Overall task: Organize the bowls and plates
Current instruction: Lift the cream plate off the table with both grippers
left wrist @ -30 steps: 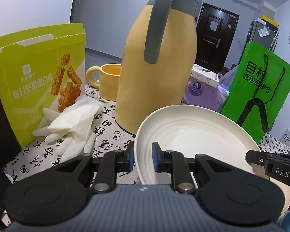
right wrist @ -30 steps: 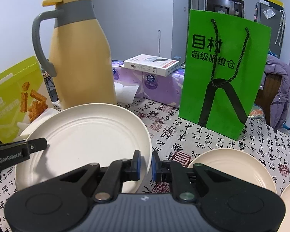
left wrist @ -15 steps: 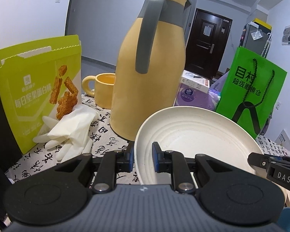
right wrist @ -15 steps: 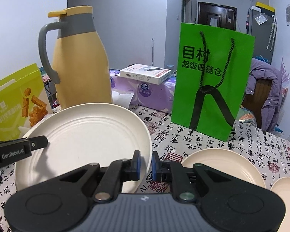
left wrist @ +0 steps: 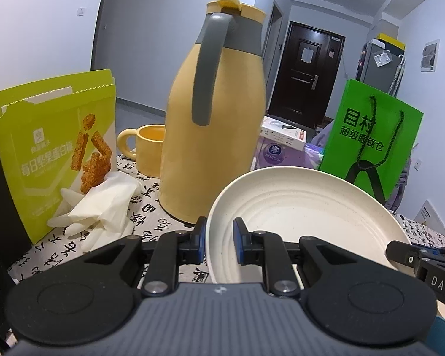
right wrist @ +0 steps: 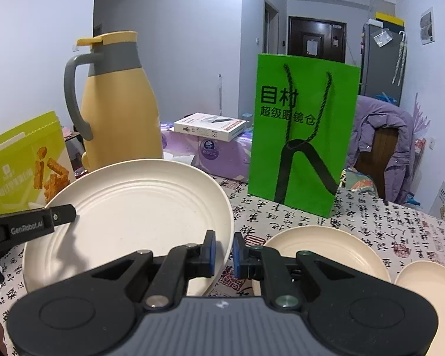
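A large cream plate (left wrist: 299,207) with ridged rings hangs above the table, gripped on two sides. My left gripper (left wrist: 219,241) is shut on its left rim, and the right gripper's tip (left wrist: 400,252) shows at the plate's far right rim. In the right wrist view the same large plate (right wrist: 139,207) fills the left half, with my right gripper (right wrist: 224,250) shut on its right rim and the left gripper's finger (right wrist: 44,221) pinching the opposite edge. A smaller cream plate (right wrist: 320,249) lies on the table to the right, and another cream plate (right wrist: 430,284) sits at the right edge.
A tall yellow thermos jug (left wrist: 219,118) stands just behind the held plate, with a yellow mug (left wrist: 145,148) beside it. A lime snack box (left wrist: 53,148) and white gloves (left wrist: 101,204) are at the left. A green paper bag (right wrist: 305,136) stands behind the table plates.
Both grippers and the plate between them have pulled back from the thermos and bag and risen slightly. The grips on the rim are unchanged.
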{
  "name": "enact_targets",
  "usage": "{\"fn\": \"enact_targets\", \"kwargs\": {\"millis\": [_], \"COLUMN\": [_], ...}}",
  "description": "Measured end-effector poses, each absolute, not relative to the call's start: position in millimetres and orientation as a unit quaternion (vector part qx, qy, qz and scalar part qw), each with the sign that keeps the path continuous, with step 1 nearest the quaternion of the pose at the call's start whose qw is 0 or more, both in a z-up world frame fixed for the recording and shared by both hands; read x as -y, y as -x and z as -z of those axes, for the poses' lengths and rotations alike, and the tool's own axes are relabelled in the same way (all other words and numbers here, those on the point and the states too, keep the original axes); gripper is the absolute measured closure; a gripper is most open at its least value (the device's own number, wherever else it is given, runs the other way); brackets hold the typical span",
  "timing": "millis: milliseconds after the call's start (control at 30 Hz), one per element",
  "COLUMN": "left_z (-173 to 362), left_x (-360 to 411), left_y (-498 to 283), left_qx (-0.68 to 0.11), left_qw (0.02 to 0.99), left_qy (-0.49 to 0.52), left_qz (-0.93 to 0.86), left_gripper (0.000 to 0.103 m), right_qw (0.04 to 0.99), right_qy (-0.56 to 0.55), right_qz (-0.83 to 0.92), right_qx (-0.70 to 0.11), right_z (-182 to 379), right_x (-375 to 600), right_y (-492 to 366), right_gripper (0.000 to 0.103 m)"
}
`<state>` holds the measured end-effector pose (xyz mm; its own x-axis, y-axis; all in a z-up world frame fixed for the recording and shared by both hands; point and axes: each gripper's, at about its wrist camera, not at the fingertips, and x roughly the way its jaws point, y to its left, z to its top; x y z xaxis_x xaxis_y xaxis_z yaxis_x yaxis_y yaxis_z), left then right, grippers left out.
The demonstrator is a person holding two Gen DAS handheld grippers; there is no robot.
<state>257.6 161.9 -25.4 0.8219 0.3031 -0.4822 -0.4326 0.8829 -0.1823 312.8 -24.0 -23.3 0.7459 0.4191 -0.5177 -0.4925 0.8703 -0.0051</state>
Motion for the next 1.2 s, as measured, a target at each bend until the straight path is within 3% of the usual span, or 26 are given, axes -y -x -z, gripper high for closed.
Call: {"fn": "enact_targets", "kwargs": {"millis": [1200], "left_z": [6.0], "left_x": [-110.8], "left_y": [-234.1], "left_qx": [-0.188], "left_qw": [0.966], "left_qy": [0.109], "left_qz": [-0.140], "left_gripper": [0.085], "right_qw": [0.957], "right_qy": [0.032], "right_qz": [-0.177], "right_qx": [-0.227], "right_z": [8.0], "right_x": [84.2], "right_y": [-250.9], "right_gripper": [0.092]}}
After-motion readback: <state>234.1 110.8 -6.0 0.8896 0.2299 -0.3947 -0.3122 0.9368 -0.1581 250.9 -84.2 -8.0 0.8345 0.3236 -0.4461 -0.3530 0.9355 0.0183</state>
